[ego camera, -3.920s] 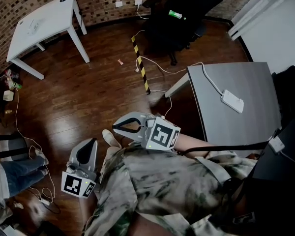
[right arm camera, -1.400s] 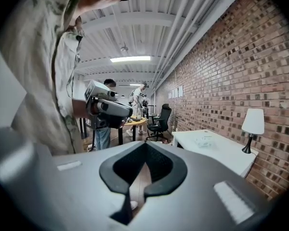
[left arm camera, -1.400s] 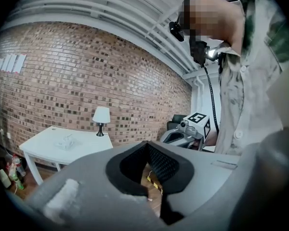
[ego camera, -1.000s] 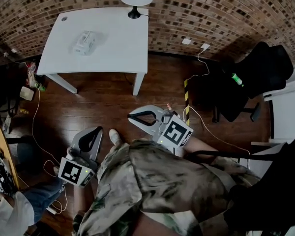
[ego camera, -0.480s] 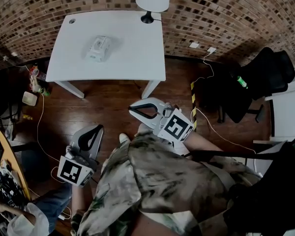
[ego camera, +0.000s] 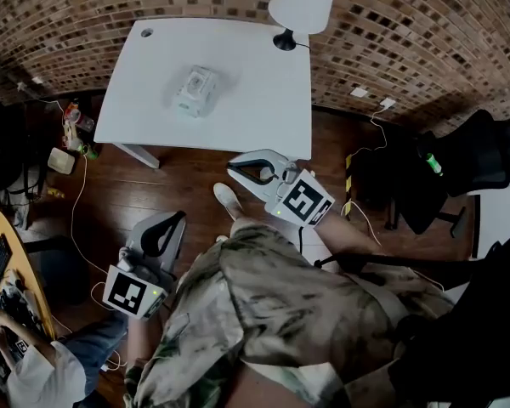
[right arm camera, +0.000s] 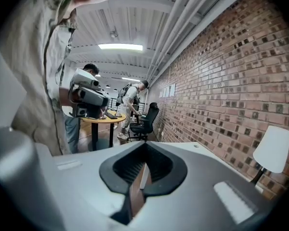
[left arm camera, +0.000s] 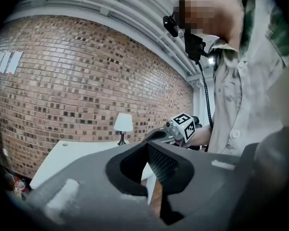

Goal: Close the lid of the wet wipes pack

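The wet wipes pack (ego camera: 195,90) lies on the white table (ego camera: 246,117), a small pale packet. It is too far off to tell how its lid stands. My left gripper (ego camera: 172,220) hangs low at my left side over the wooden floor, shut and empty. My right gripper (ego camera: 236,168) is held out in front of me near the table's front edge, shut with nothing in it. In the left gripper view the jaws (left arm camera: 147,147) meet at their tips, and the right gripper (left arm camera: 182,128) shows beyond. The right gripper view shows its own closed jaws (right arm camera: 145,147).
A white lamp (ego camera: 302,2) stands at the table's far right corner by the brick wall. A black office chair (ego camera: 472,164) is off to the right. Cables run across the floor (ego camera: 76,194). People stand at a round yellow table (right arm camera: 103,119) behind me.
The white table and pack have drawn closer and lower in the head view as I walk toward them. Both grippers stay shut and empty.
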A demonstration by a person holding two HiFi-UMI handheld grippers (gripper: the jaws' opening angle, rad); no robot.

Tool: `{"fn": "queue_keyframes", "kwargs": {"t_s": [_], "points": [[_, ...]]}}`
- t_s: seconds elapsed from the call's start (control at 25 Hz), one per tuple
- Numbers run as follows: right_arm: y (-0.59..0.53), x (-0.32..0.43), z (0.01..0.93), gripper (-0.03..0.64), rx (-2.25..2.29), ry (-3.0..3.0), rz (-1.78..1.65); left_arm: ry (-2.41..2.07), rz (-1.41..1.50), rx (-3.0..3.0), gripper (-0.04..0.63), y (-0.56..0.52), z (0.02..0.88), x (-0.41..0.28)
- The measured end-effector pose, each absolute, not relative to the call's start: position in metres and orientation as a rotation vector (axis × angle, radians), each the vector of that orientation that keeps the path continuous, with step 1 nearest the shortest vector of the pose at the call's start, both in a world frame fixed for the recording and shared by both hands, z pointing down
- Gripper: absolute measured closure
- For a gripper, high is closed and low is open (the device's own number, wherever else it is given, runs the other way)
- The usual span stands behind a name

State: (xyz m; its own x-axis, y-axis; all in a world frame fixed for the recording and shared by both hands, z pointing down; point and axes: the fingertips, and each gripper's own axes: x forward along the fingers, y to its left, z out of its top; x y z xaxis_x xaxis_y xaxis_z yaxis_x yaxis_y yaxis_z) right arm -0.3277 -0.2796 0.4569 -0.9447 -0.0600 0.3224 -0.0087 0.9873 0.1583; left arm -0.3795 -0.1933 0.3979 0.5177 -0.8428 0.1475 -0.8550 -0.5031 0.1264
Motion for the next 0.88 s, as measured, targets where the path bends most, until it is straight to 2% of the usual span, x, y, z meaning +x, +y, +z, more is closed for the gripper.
{"fn": "queue_keyframes", "kwargs": {"t_s": [0.16,0.88], "points": [[-0.325,-0.346,0.486,0.614,0.008,-2.756,-0.287,-1.463,0.139,2.536,0.595,-0.220,0.405,-0.393],[-0.494,-0.420,0.597,0.614,-0.018,-2.618,-0.190,-1.563,0.192,2.436,0.594,-0.330,0.401,-0.437]]}}
